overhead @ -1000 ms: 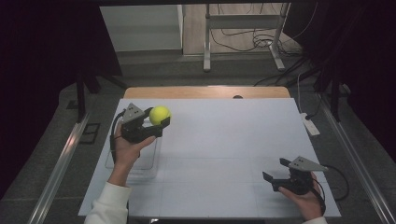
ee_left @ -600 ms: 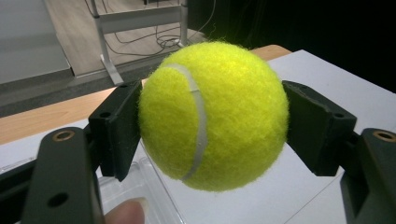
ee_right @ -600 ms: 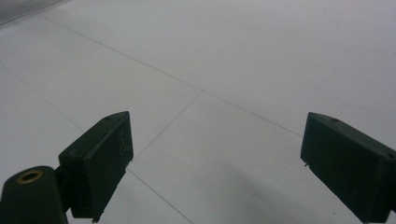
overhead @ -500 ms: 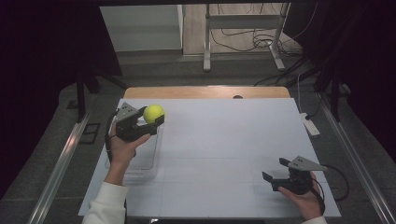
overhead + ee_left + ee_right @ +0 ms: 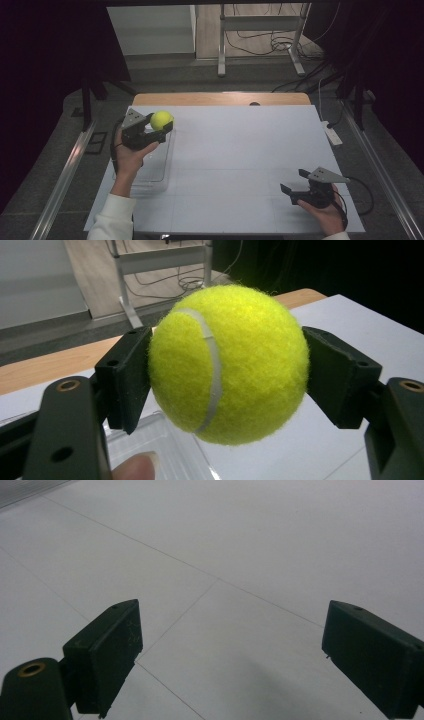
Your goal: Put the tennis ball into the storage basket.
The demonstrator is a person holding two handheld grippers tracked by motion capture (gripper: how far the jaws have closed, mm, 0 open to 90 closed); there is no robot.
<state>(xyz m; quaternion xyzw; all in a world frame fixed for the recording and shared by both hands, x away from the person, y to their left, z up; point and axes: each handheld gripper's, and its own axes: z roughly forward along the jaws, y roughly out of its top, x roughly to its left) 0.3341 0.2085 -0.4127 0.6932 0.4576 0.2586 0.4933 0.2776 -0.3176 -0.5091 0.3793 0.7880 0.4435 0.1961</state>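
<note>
White bench [image 5: 240, 165] under dim light, dark curtains either side, bare floor and trailing cables beyond the far edge. Over at nine o'clock: left tongs [image 5: 159, 129] clamped on a tennis ball [image 5: 161, 120], lifted off the surface. Seen along the left gripper view, both black pads pressed into the fuzz at three and nine o'clock of the ball [image 5: 227, 362], white seam curving down its face, a fingertip just visible at six. Firm hold, nothing slipping.

Directly beneath and a touch toward six o'clock: clear plastic tub [image 5: 145, 165], open-topped, resting on the bench near its left edge. Corner of the same tub [image 5: 165, 450] glimpsed right below the ball. Key relation, then: ball above the tub's far end, tub mouth toward six o'clock from the ball and down. By that reading, only a short pull back and a drop left.

Down at four o'clock: right tongs [image 5: 297, 182] parked low near the front edge, spread wide, gripping nothing. Bare white sheet between the pads [image 5: 107, 652]. Well apart from ball and tub, so left hand plainly the nearer one.
</note>
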